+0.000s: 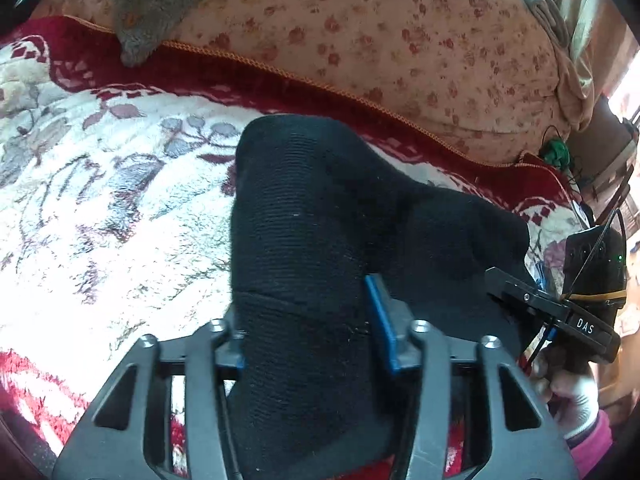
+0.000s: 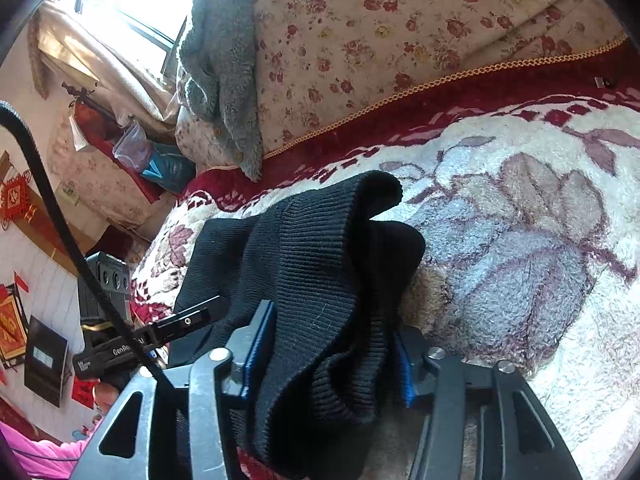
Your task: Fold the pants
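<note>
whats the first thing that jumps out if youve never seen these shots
The bunched black knit pants, lying mid-frame on the white and red floral blanket, with both grippers' blue pads pressing the fabric between them. Behind it, a rose-print quilt with a grey fleece garment draped over its edge.

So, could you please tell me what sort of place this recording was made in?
Most likely a lived-in bedroom at home: the black pants lie on a plush floral blanket spread over a bed, a rose-print quilt is heaped behind, and a sunlit window with red wall decorations stands beside it.

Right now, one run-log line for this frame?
phase: grasping | left gripper: shut on black pants | right gripper: shut on black pants | surface: floral blanket
</note>
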### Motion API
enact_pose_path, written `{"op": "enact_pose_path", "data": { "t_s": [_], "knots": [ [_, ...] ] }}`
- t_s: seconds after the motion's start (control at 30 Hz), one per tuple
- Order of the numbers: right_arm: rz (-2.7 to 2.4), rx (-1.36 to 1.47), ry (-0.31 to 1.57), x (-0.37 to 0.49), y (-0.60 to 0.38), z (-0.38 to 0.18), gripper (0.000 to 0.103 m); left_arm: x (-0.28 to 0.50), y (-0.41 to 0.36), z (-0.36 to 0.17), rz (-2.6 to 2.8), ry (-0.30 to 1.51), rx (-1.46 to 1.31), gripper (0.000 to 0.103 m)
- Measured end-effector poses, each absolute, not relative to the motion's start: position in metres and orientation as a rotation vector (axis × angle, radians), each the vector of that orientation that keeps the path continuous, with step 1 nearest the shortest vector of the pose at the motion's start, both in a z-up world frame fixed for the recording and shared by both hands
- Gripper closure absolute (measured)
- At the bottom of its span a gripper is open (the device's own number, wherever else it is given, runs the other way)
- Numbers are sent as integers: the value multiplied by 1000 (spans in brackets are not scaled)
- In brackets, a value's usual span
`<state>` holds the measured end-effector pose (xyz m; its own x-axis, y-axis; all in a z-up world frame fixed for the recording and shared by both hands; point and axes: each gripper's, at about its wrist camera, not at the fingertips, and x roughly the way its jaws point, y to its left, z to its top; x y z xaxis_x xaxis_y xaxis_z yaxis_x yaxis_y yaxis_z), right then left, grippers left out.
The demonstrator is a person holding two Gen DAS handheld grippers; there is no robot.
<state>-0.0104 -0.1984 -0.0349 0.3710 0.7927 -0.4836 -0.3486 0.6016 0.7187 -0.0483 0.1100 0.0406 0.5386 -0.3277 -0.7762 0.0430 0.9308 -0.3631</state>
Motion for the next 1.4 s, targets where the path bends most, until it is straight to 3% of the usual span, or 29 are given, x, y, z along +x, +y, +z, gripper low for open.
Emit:
{"op": "enact_pose_path", "data": {
  "t_s": [0.07,0.27,0.93,1.4],
  "knots": [
    [784,553,919,-12,-198,-31,59,-51,113,44,-220,973,-339,71],
    [794,545,901,-16,-192,-13,63,-57,117,59,-195,956,-350,75],
    [974,471,858,-3,-83,46,65,-84,223,110,-11,831,-401,75],
    [1063,419,937,22,30,37,65,-83,319,85,126,866,-511,76]
  ]
}}
